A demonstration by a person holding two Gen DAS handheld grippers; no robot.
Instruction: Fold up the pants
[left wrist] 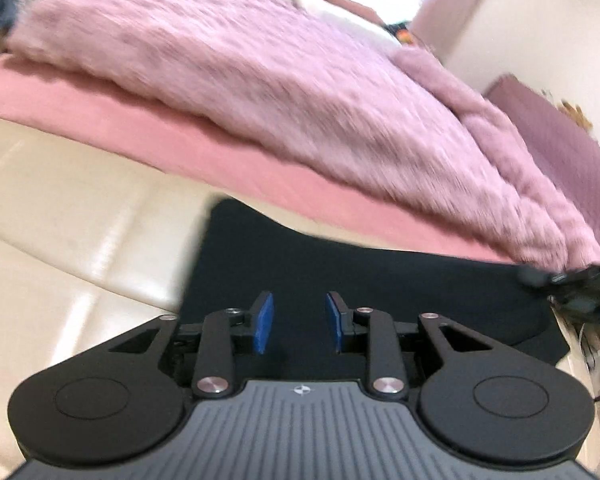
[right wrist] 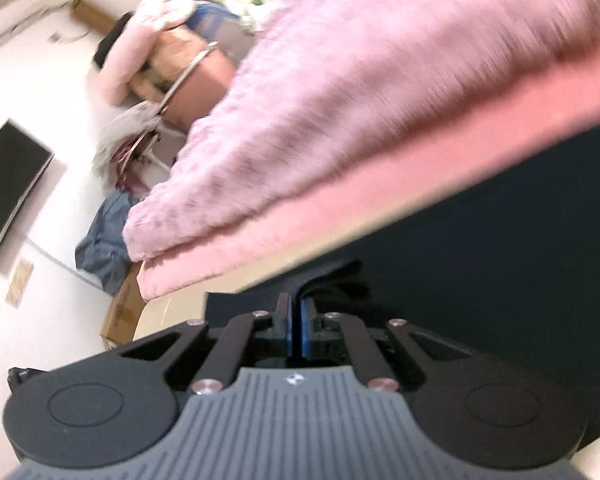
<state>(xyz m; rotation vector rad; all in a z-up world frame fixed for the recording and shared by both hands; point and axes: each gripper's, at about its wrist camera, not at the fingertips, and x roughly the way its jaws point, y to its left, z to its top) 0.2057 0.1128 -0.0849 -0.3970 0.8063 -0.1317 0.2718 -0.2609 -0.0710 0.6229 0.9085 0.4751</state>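
Note:
The dark navy pants (left wrist: 380,280) lie flat on a cream leather surface (left wrist: 60,240) in the left wrist view. My left gripper (left wrist: 300,326) hangs just above them, its blue pads (left wrist: 263,324) apart and nothing between them. In the right wrist view the same pants (right wrist: 500,260) fill the right side. My right gripper (right wrist: 296,324) is shut, its blue pads pressed together on a fold of the dark fabric at the pants' edge. The other gripper shows at the right edge of the left wrist view (left wrist: 580,284). Both views are motion-blurred.
A fluffy lilac blanket (left wrist: 300,80) over a pink sheet (left wrist: 220,160) lies right behind the pants. In the right wrist view, a dark TV screen (right wrist: 12,184), a cardboard box (right wrist: 124,308) and a heap of blue clothing (right wrist: 104,240) are on the left.

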